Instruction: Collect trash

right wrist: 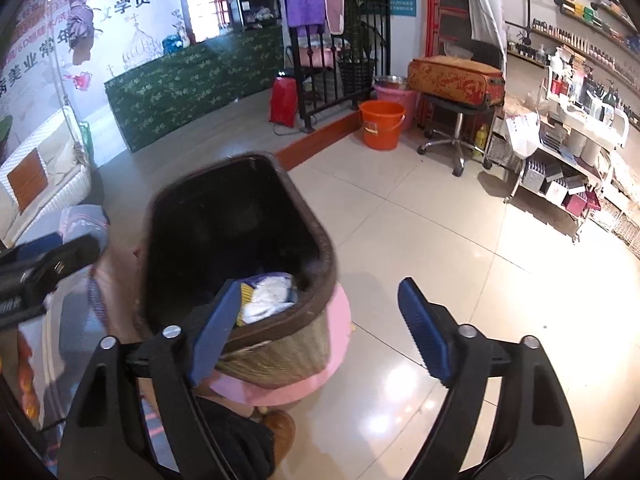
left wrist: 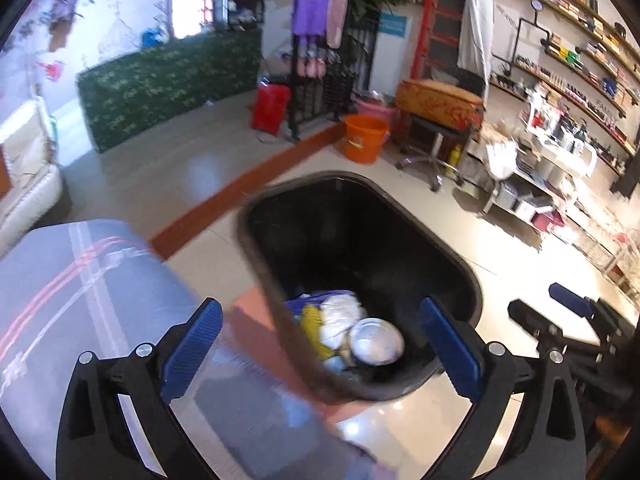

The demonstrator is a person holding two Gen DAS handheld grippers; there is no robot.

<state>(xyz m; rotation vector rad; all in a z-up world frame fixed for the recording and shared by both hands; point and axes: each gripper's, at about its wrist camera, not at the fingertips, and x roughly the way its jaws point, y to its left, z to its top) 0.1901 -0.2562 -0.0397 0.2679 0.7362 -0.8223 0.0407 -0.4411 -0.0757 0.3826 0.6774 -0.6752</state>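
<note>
A dark bin (left wrist: 360, 179) with a brown woven outside (right wrist: 280, 360) stands on a pink stool (right wrist: 338, 340). Inside lie crumpled white paper (left wrist: 340, 314), a yellow wrapper (left wrist: 312, 326) and a round silver foil piece (left wrist: 376, 342); the right wrist view shows the same trash (right wrist: 268, 296). My left gripper (left wrist: 320, 348) hangs open above the bin's near end, nothing between its blue pads. My right gripper (right wrist: 320, 332) is open too and empty, its left finger (right wrist: 216, 328) over the bin's near rim. Each gripper shows in the other's view: the right (left wrist: 568, 312), the left (right wrist: 48, 268).
A blue-grey checked cloth (left wrist: 80, 300) lies left of the bin. An orange bucket (right wrist: 380, 124), a swivel stool bearing a worn suitcase (right wrist: 456, 80) and a product rack (right wrist: 560, 168) stand to the right. A green-covered counter (right wrist: 192, 84) and a white wicker seat (right wrist: 44, 184) are behind and left.
</note>
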